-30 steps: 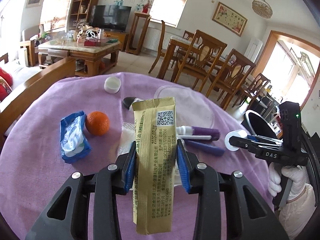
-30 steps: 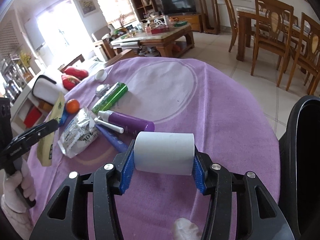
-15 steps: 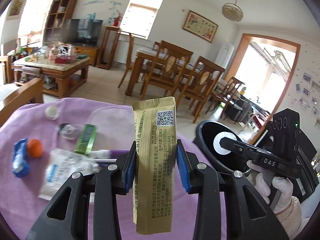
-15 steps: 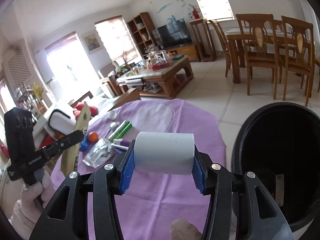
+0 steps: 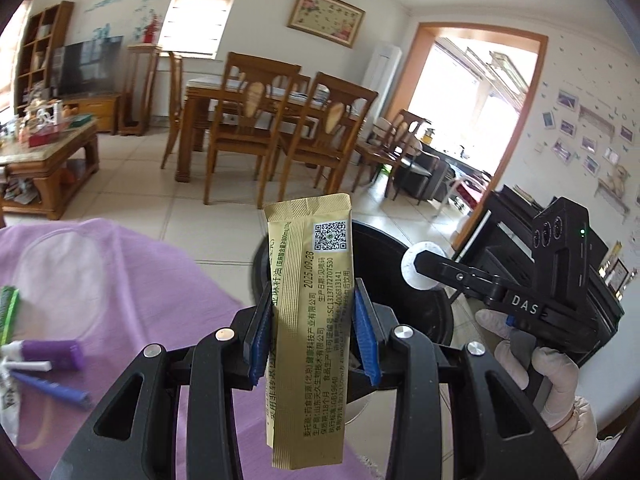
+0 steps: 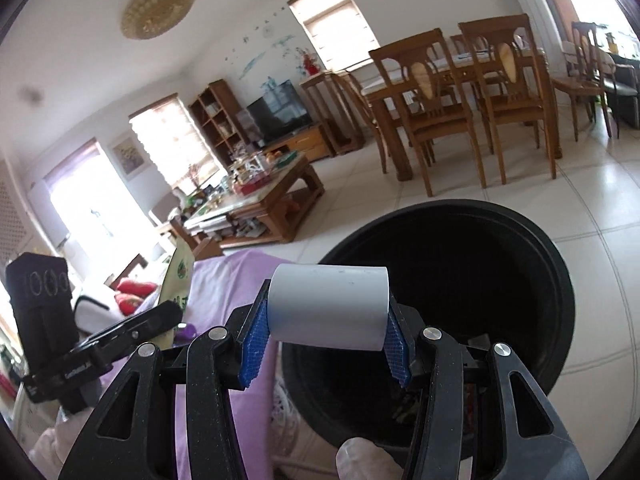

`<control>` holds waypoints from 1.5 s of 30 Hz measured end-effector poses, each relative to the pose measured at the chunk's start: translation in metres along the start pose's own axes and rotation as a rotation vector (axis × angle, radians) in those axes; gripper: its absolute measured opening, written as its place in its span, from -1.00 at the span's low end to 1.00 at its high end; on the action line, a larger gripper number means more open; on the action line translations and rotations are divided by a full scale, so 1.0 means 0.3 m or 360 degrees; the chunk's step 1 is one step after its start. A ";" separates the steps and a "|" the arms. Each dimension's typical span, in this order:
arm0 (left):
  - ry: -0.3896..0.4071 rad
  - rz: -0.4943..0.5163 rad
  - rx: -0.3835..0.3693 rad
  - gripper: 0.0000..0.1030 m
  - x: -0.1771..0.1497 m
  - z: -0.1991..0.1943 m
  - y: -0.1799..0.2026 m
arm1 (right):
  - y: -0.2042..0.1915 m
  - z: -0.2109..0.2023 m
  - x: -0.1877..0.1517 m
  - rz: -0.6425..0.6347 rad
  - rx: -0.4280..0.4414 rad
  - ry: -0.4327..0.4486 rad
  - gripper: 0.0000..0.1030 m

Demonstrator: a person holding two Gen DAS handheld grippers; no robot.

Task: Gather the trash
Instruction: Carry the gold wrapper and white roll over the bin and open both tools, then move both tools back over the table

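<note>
My left gripper (image 5: 310, 330) is shut on a gold foil packet (image 5: 310, 312) that stands upright between its blue pads, over the near rim of the black trash bin (image 5: 384, 248). My right gripper (image 6: 326, 340) is shut on a white paper roll (image 6: 328, 306), held crosswise above the left part of the bin's mouth (image 6: 460, 280). In the left wrist view the right gripper (image 5: 424, 270) shows at the right with the roll's round end (image 5: 412, 268), held by a gloved hand (image 5: 532, 364). In the right wrist view the left gripper (image 6: 160, 320) shows at the left with the packet (image 6: 178, 276).
A round table with a purple cloth (image 5: 120, 280) lies left of the bin, with a purple tube (image 5: 48, 354), a blue pen (image 5: 52, 390) and a green wrapper (image 5: 10, 312) on it. Wooden dining chairs (image 5: 240, 128), a coffee table (image 6: 256, 200) and tiled floor lie beyond.
Both grippers swung right from over the purple table to the black bin, each keeping its load. The bin now fills the right wrist view, and the table items slid off to the left.
</note>
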State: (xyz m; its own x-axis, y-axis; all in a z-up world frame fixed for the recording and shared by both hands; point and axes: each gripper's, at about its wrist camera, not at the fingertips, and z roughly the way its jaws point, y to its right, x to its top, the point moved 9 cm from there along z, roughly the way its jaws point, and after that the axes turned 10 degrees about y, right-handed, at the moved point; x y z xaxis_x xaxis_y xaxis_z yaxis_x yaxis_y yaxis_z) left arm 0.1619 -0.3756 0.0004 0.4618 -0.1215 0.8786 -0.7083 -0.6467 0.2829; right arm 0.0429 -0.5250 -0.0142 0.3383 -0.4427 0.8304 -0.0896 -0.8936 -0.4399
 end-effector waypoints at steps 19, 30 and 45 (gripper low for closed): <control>-0.0164 0.0058 -0.0061 -0.29 -0.080 0.297 0.101 | 0.267 0.037 -0.067 0.0143 -0.0127 -0.0003 -0.03; -0.0250 0.0077 0.0018 -0.21 -0.107 0.329 0.076 | 0.266 0.065 -0.081 0.0138 -0.0151 -0.0002 -0.01; 0.0011 0.0221 0.0185 0.83 -0.012 0.061 0.093 | 0.172 0.017 -0.069 0.0142 -0.0060 0.0097 0.41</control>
State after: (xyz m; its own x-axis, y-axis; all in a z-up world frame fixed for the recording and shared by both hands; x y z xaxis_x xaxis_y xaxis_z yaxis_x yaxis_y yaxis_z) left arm 0.1501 -0.4069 -0.0020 0.3601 -0.2108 0.9088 -0.6985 -0.7067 0.1129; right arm 0.0360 -0.5616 -0.0559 0.2700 -0.5233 0.8082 -0.1524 -0.8521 -0.5008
